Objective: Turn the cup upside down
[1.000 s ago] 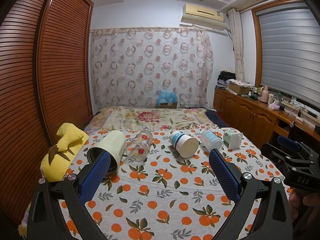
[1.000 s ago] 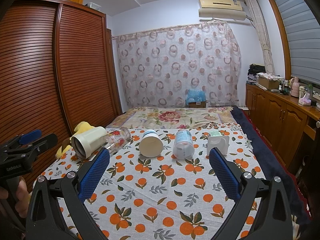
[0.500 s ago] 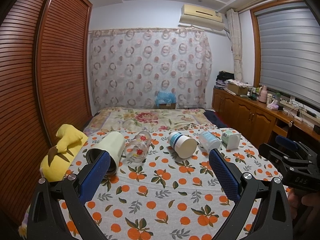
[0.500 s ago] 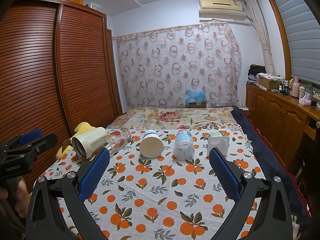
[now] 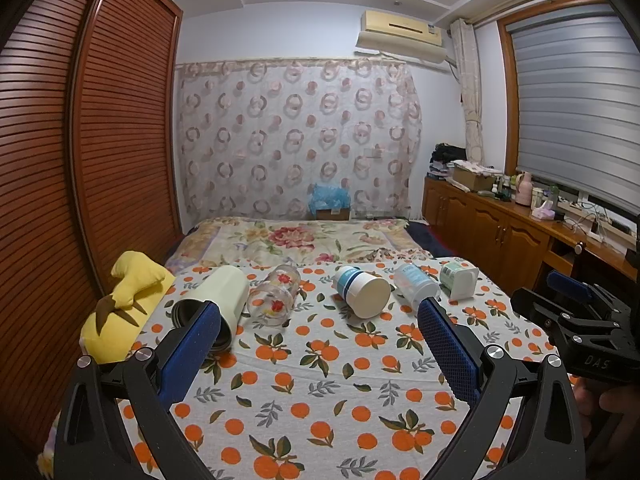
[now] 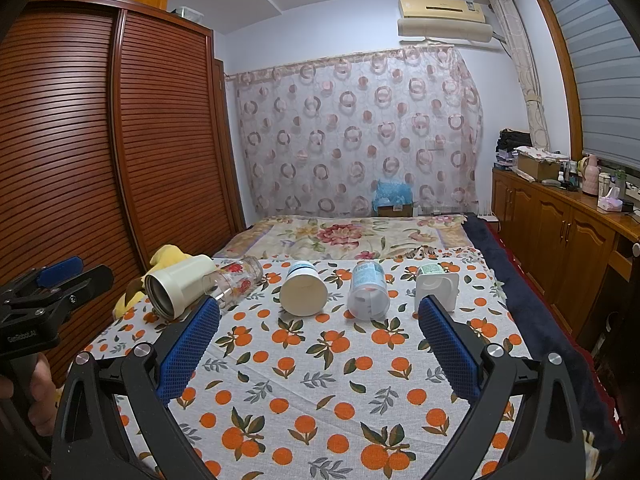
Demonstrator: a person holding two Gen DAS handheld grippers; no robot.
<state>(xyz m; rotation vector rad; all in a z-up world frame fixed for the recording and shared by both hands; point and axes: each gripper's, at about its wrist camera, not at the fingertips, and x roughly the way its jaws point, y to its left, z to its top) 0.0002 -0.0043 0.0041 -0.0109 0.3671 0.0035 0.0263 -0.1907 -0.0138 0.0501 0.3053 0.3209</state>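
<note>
Several cups lie on their sides in a row on the orange-print bedspread [image 5: 320,392]: a cream tumbler [image 5: 218,296] [image 6: 180,286], a clear floral glass [image 5: 276,294] [image 6: 234,280], a white cup with a blue band [image 5: 362,290] [image 6: 303,292], a clear plastic cup [image 5: 416,286] [image 6: 368,290] and a white square cup [image 5: 458,280] [image 6: 436,286]. My left gripper [image 5: 318,344] is open and empty, short of the row. My right gripper [image 6: 318,344] is open and empty, also short of the row. Each gripper shows at the other view's edge.
A yellow plush toy [image 5: 124,304] lies at the bed's left edge by the wooden wardrobe [image 5: 80,180]. A floral blanket [image 5: 300,240] covers the far half of the bed. A wooden cabinet [image 6: 560,232] with clutter runs along the right wall.
The left wrist view has tilted up slightly and drawn back a little. The right gripper and the cups have not moved.
</note>
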